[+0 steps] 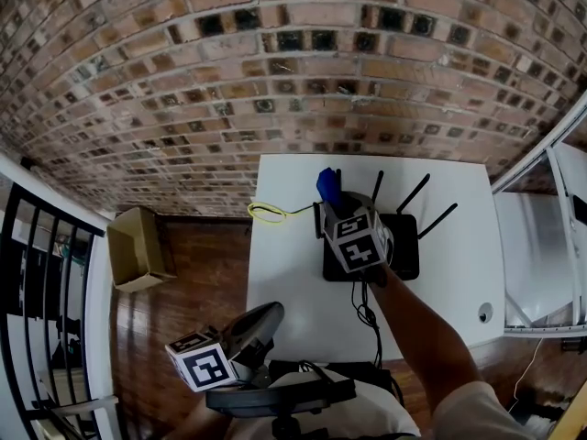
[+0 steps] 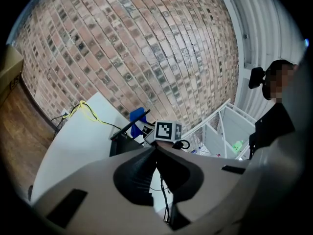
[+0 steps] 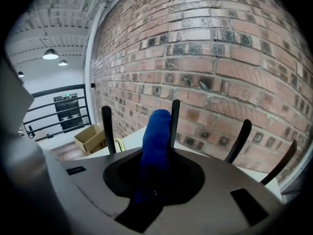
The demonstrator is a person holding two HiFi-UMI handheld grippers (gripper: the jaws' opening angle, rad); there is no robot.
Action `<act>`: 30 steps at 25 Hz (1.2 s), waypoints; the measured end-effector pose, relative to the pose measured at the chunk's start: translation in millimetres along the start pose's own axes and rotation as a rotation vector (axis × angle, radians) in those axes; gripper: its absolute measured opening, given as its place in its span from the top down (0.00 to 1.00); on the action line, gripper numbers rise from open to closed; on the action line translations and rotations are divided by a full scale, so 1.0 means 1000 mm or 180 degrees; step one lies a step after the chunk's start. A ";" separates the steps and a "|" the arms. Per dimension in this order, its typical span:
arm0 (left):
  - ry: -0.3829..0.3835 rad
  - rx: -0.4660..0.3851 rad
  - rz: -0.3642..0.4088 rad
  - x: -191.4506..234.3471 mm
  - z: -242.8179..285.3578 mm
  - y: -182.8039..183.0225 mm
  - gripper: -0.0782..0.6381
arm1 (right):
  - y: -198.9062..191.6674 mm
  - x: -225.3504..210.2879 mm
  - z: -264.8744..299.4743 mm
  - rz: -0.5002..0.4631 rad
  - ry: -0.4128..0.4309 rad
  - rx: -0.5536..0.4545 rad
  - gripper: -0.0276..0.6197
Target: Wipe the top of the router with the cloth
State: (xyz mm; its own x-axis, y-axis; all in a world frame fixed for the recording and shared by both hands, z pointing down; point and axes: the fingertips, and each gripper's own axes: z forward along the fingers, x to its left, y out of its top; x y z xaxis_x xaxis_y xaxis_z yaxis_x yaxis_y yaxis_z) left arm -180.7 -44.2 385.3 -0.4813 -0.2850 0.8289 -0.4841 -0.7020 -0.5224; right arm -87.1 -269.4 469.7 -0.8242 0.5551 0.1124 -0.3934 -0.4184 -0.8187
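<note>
A black router [image 1: 404, 244] with several upright antennas [image 3: 174, 123] lies on the white table [image 1: 293, 282], towards its back. My right gripper [image 1: 332, 207] hovers over the router's left part, shut on a blue cloth [image 1: 328, 185]. In the right gripper view the cloth [image 3: 155, 146] sticks up out of the jaws in front of the antennas. My left gripper [image 1: 266, 317] hangs low at the table's front-left corner, off the router, its jaws together with nothing between them. The left gripper view shows the router [image 2: 122, 143] and the cloth [image 2: 137, 115] beyond its tips.
A yellow cable loop [image 1: 268, 212] lies at the table's back-left edge, and a black cord [image 1: 370, 319] runs from the router to the front. A brick wall stands close behind. A cardboard box [image 1: 138, 246] sits on the wooden floor at left, near a black railing [image 1: 37, 282].
</note>
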 end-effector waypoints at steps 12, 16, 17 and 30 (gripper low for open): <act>0.0044 -0.0033 -0.0030 0.006 -0.005 0.005 0.87 | -0.075 -0.001 0.033 0.0346 0.0113 0.0664 0.80; 0.0027 -0.0059 -0.0036 0.004 -0.003 0.007 0.87 | -0.083 -0.002 0.036 0.0380 0.0194 0.0746 0.80; 0.0022 -0.0053 -0.0030 0.004 -0.002 0.006 0.87 | -0.080 -0.001 0.036 0.0354 0.0214 0.0741 0.80; -0.0088 0.0047 0.0001 -0.007 0.007 0.001 0.87 | -0.051 -0.006 -0.032 0.0261 0.0302 0.0180 0.80</act>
State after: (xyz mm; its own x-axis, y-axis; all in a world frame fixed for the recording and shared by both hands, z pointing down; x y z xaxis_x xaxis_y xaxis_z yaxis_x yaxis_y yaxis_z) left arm -172.6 -47.7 379.8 -0.4612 -0.3029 0.8340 -0.4729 -0.7114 -0.5199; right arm -49.4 -228.1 492.6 -0.8133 0.5817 -0.0095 -0.3509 -0.5035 -0.7896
